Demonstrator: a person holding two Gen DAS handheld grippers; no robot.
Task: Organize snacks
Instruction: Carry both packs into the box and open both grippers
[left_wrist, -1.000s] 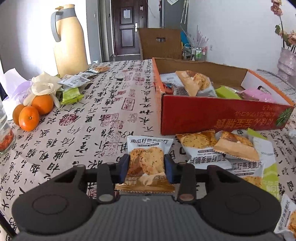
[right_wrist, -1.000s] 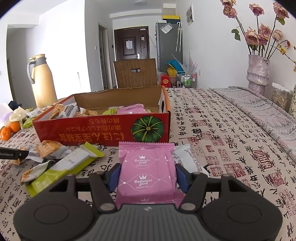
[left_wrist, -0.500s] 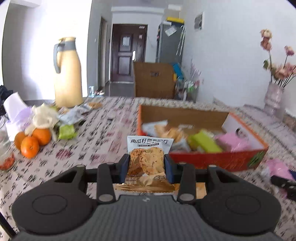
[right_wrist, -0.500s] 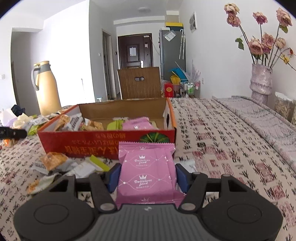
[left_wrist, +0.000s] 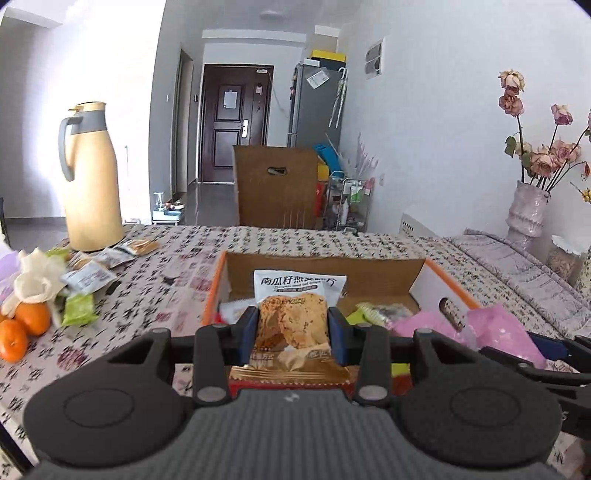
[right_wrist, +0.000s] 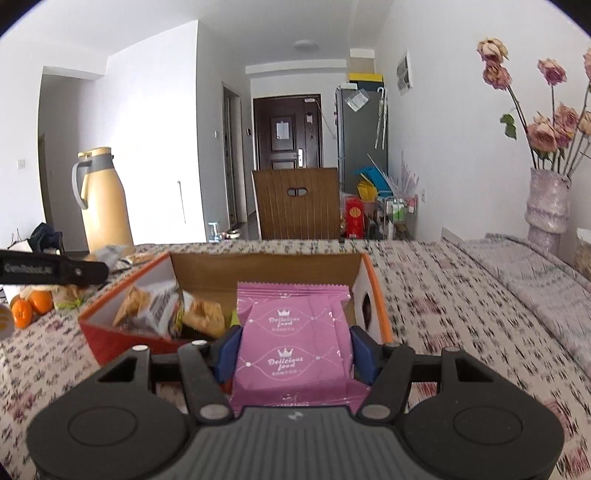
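My left gripper (left_wrist: 292, 334) is shut on a white and gold oat-crisp packet (left_wrist: 293, 321), held above the near wall of the open red cardboard box (left_wrist: 317, 267). My right gripper (right_wrist: 293, 349) is shut on a pink "Delicious food" packet (right_wrist: 293, 343), held over the box's near right corner (right_wrist: 376, 295). The pink packet also shows at the right of the left wrist view (left_wrist: 498, 332). Inside the box lie several snack packets (right_wrist: 170, 310). The left gripper's finger shows at the left of the right wrist view (right_wrist: 55, 271).
A cream thermos jug (left_wrist: 90, 177) stands at the table's far left, with loose packets (left_wrist: 88, 275), a green packet (left_wrist: 79, 308) and oranges (left_wrist: 31, 319) nearby. A vase of dried roses (left_wrist: 526, 214) stands far right. A brown chair back (left_wrist: 275, 184) is behind the table.
Both grippers have risen and moved forward from the table in front of the box to above its near edge, each still holding its packet.
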